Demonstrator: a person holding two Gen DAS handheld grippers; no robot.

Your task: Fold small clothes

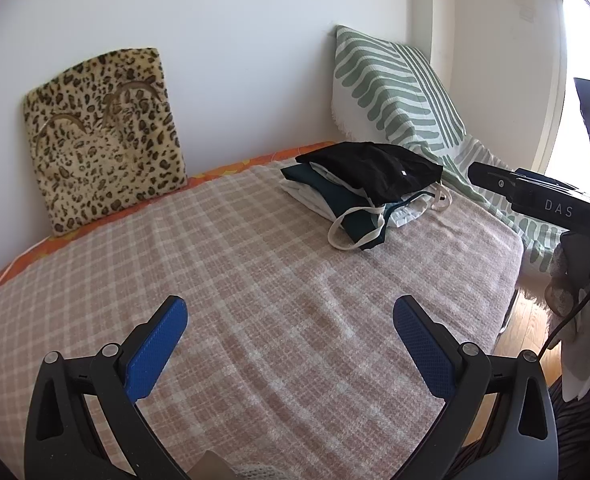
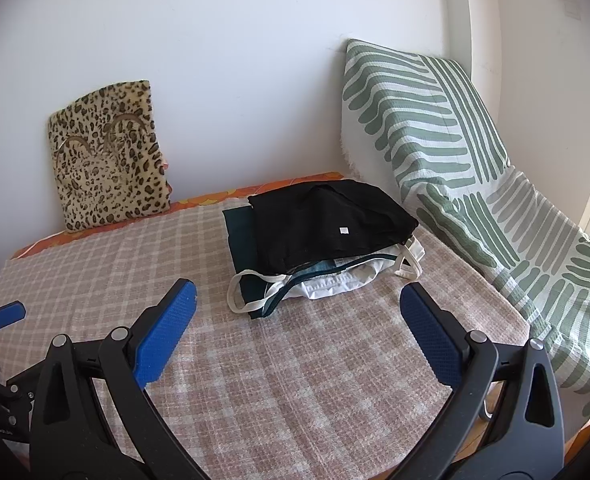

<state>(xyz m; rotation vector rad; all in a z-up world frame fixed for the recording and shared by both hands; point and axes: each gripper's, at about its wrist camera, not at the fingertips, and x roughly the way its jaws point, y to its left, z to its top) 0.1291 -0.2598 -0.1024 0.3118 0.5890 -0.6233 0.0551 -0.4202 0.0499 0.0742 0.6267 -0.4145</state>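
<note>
White walls meet at a corner behind a bed (image 1: 255, 280) covered by a pink-and-white checked blanket (image 2: 295, 380); an orange patterned sheet (image 1: 223, 168) shows along the wall edge. A leopard-print cushion (image 1: 103, 140) leans upright against the wall. A green-and-white striped throw (image 2: 435, 140) is draped over the corner and runs down beside the bed.

Pile of folded clothes (image 2: 323, 240) lies on the blanket near the throw: a black garment (image 2: 327, 220) on top, dark teal and white items beneath, cream straps (image 2: 251, 296) trailing out. A small white tag (image 2: 344, 230) on the black garment is unreadable.

Left claw (image 1: 289, 320): wide open, empty, above bare blanket, well apart from the pile. Right claw (image 2: 298, 308): wide open, empty, near the pile's front edge. The right tool's body bears the letters "DAS" (image 1: 558, 208); the remainder is cut off.
</note>
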